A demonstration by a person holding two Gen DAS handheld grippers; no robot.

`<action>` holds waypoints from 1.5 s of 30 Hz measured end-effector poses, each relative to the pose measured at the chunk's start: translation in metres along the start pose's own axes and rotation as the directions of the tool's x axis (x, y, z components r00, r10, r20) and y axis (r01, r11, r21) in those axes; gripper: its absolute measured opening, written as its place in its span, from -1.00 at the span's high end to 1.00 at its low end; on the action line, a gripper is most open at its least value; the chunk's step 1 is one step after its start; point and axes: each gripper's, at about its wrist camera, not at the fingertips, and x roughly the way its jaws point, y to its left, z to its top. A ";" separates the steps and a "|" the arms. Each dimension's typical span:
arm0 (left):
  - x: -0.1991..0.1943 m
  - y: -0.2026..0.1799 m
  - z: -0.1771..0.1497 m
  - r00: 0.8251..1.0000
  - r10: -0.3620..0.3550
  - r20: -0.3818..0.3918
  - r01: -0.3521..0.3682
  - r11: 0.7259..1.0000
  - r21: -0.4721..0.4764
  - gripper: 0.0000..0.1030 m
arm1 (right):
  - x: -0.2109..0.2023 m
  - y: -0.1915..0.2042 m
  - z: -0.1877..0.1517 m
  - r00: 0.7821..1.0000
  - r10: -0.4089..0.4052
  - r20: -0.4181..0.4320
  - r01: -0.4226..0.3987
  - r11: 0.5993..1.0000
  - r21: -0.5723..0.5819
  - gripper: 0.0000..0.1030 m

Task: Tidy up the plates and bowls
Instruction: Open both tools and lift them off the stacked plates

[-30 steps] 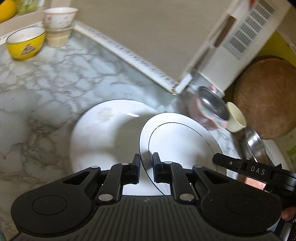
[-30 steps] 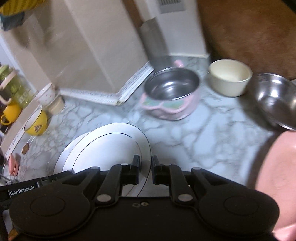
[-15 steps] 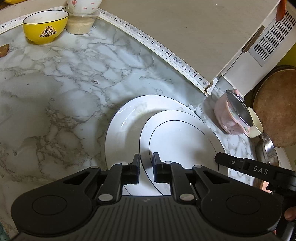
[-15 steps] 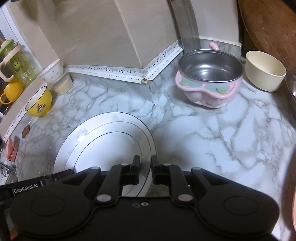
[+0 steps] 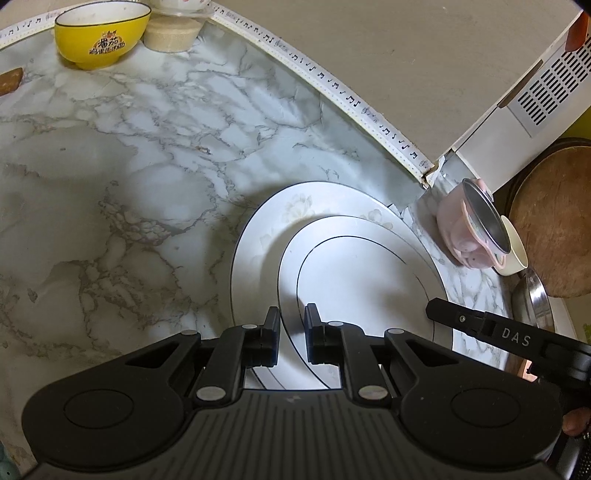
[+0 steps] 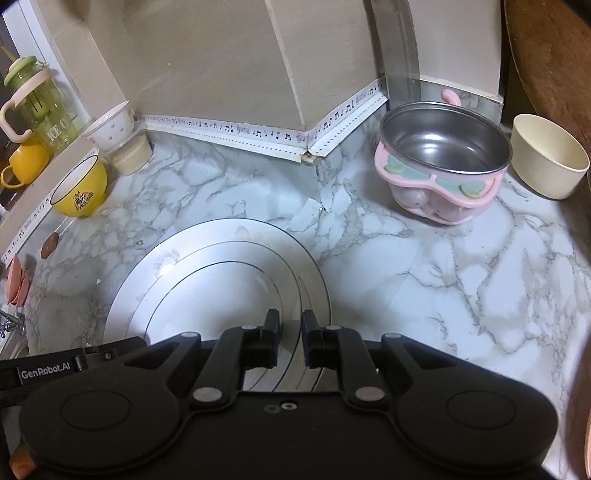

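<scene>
A small white plate with thin black rings (image 5: 354,273) sits over a larger white plate (image 5: 266,229) on the marble counter. My left gripper (image 5: 291,325) is shut on the small plate's left rim. My right gripper (image 6: 291,325) is shut on the same plate's right rim (image 6: 295,291); the large plate (image 6: 236,236) shows beneath it. A yellow bowl (image 5: 99,33) stands at the back left, next to a beige bowl (image 5: 173,31) with a white bowl stacked in it.
A pink pot with a steel inside (image 6: 443,162), a cream cup (image 6: 546,158) and a steel bowl (image 5: 532,302) stand at the right. A round wooden board (image 5: 554,214) leans behind them. A green jar (image 6: 40,107) and yellow mug (image 6: 26,162) stand on the left ledge.
Both grippers have carried the small plate leftward over the large plate and lowered it; it now sits nearly centred on the large plate. Both grips stay shut.
</scene>
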 end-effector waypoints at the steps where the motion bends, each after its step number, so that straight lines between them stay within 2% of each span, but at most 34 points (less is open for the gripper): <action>1: 0.001 0.000 -0.001 1.000 0.000 -0.003 0.000 1.000 0.000 0.77 | 0.001 -0.001 0.000 1.000 0.000 -0.004 0.000 1.000 0.006 0.73; 19: -0.001 0.004 0.003 0.999 -0.012 -0.037 0.013 0.999 0.048 0.76 | 0.015 -0.005 0.002 0.999 0.033 -0.022 -0.033 0.999 0.027 0.74; 28: -0.005 0.007 0.003 0.998 -0.022 -0.058 0.024 0.999 0.029 0.75 | 0.021 -0.003 0.003 0.999 0.051 -0.015 -0.051 0.999 0.001 0.74; 33: -0.011 0.006 0.000 0.998 -0.028 -0.059 0.030 0.998 0.048 0.75 | 0.021 -0.005 0.005 0.998 0.062 -0.012 -0.062 0.998 -0.016 0.74; 37: -0.020 0.003 -0.005 0.999 -0.023 -0.045 0.026 0.996 0.084 0.75 | 0.021 -0.007 0.005 0.998 0.065 -0.011 -0.065 0.998 -0.015 0.74; 45: -0.037 -0.012 -0.009 0.999 0.027 0.025 -0.031 0.984 0.175 0.75 | 0.005 -0.006 0.004 0.998 0.068 0.009 -0.067 0.997 -0.031 0.71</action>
